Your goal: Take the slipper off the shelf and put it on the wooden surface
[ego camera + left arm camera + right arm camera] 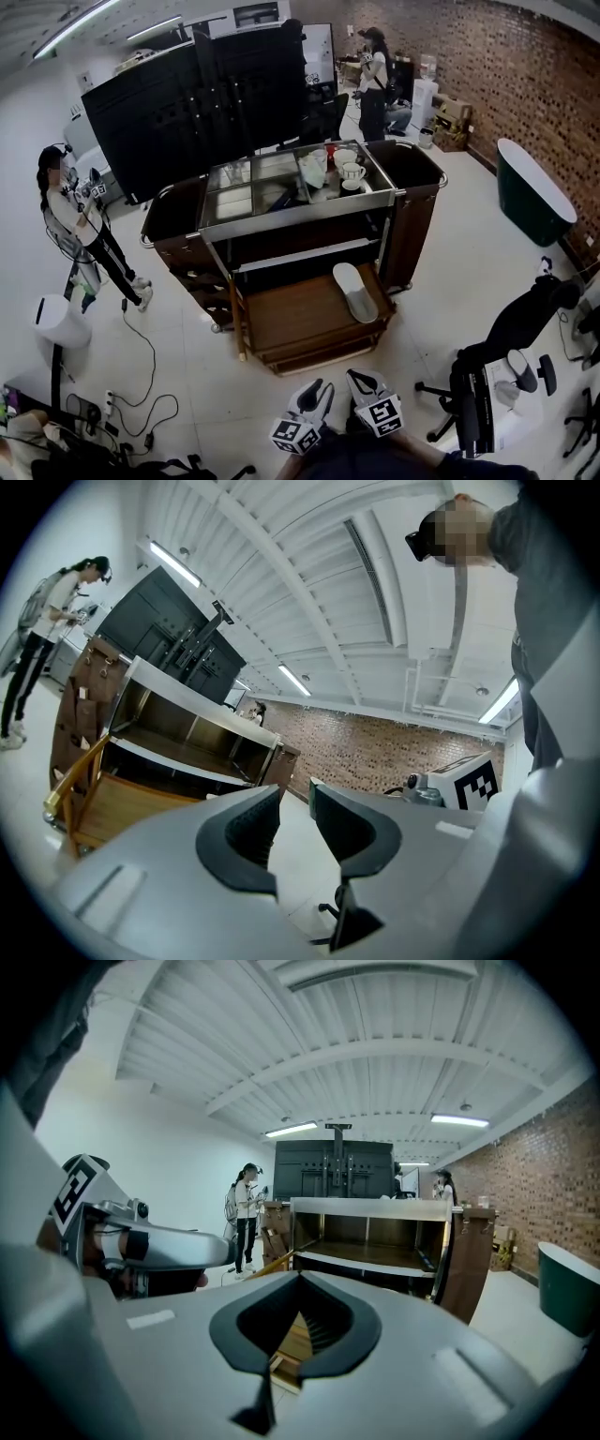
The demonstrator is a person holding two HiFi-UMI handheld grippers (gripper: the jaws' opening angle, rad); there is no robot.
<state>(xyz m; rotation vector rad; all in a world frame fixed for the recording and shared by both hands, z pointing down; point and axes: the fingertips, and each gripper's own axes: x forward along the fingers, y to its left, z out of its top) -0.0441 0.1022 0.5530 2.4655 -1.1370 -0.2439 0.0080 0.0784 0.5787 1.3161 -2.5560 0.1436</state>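
Right gripper (359,378), chair (511,328), slipper (356,291) on wooden surface (291,319)

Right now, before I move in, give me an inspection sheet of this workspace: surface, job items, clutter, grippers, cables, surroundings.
Surface: wooden surface at the cart's base, holding only the slipper.
Job's things: white slipper lies on the wooden surface, right side; no slipper seen on the shelf above.
Clutter: cups and trays on the cart top.
Grippers: left gripper jaws apart, empty; right gripper jaws together, empty; both short of the cart.
Cables: loose cables on the floor, left of the cart.
Surroundings: person at left, person behind, office chair, dark tub, brick wall.
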